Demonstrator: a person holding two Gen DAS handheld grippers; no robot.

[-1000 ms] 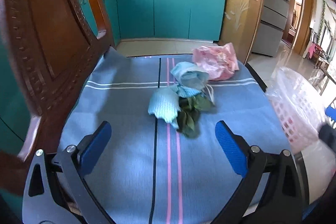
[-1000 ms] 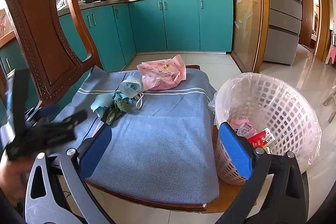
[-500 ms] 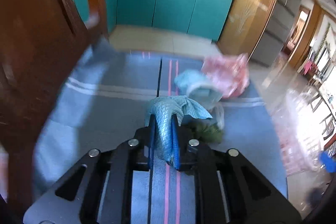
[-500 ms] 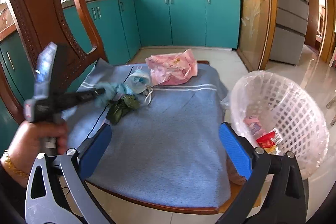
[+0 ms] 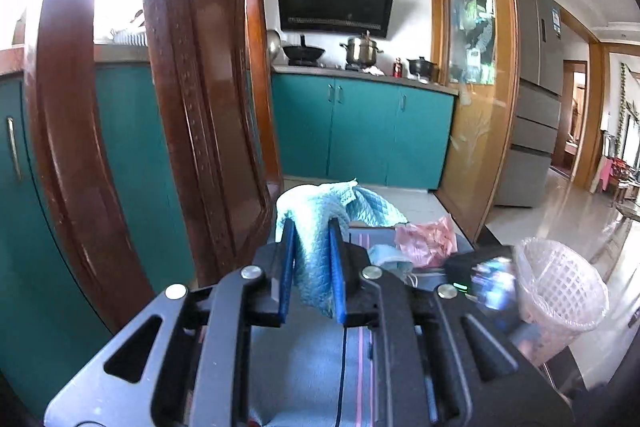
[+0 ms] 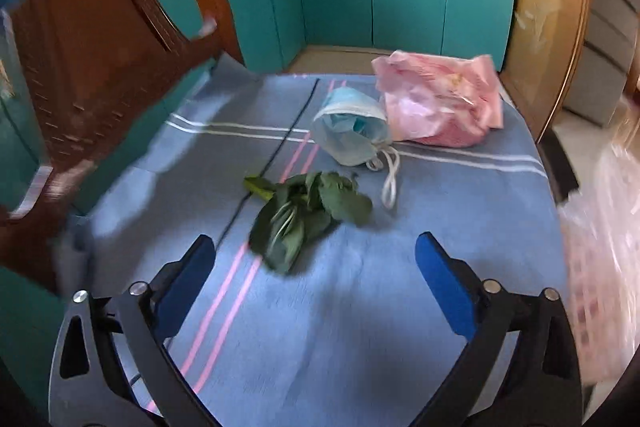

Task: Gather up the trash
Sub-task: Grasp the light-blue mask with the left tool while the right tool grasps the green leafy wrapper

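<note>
Currently left gripper (image 5: 311, 267) fingers clamp the cloth (image 5: 320, 223); right gripper (image 6: 316, 277), empty, closing, wide, above the leaves (image 6: 304, 215).

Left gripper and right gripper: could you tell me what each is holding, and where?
Left gripper pinches the crumpled blue cloth mid-body. Right gripper holds nothing; jaws closing.

This is a home kitchen. Teal cabinets (image 5: 360, 131) carry a counter with a wok (image 5: 303, 51) and steel pot (image 5: 361, 49) beneath a black range hood (image 5: 335, 3). A grey fridge (image 5: 534, 99) stands beside a doorway.
</note>
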